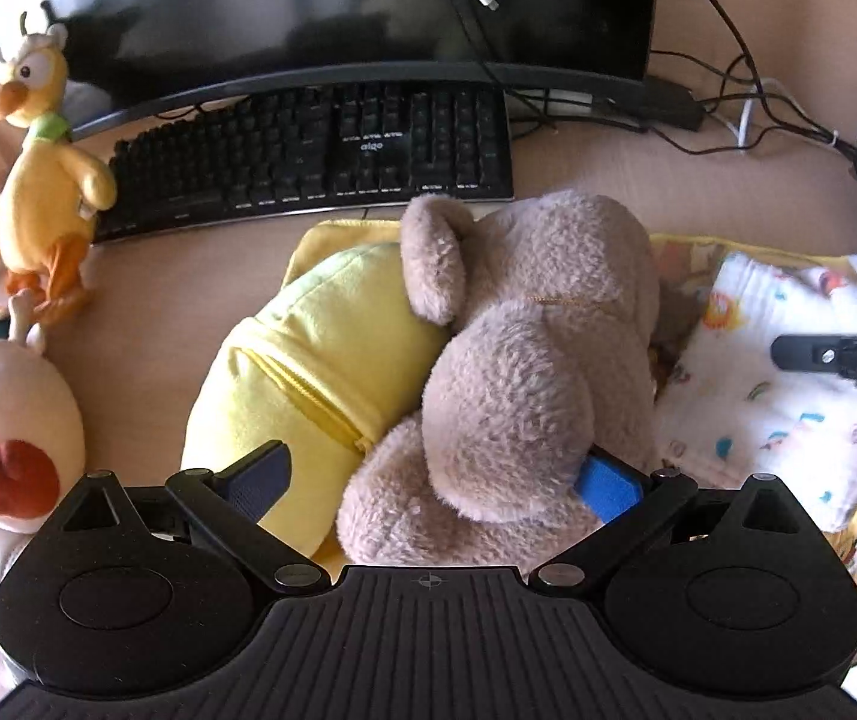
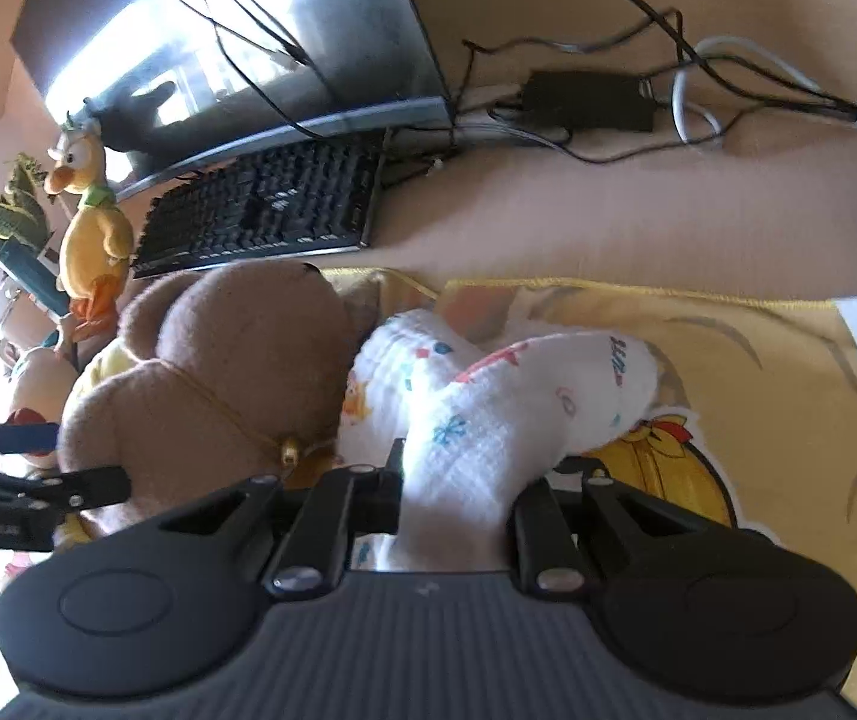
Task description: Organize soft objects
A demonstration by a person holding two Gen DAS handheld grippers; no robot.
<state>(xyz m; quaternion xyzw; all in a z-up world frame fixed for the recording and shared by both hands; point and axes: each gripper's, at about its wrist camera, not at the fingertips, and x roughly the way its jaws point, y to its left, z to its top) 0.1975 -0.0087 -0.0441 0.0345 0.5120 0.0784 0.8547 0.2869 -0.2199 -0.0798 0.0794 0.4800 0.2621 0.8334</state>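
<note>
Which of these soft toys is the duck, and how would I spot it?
Find the black keyboard in front of the monitor. At its left end stands the duck. Unlike the brown teddy bear and yellow cushion nearer the camera, it is upright, with an orange beak and green collar.

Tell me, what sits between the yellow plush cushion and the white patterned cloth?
The brown teddy bear lies between the yellow plush cushion and the white patterned cloth, leaning on the cushion. The left wrist view shows it best.
</note>
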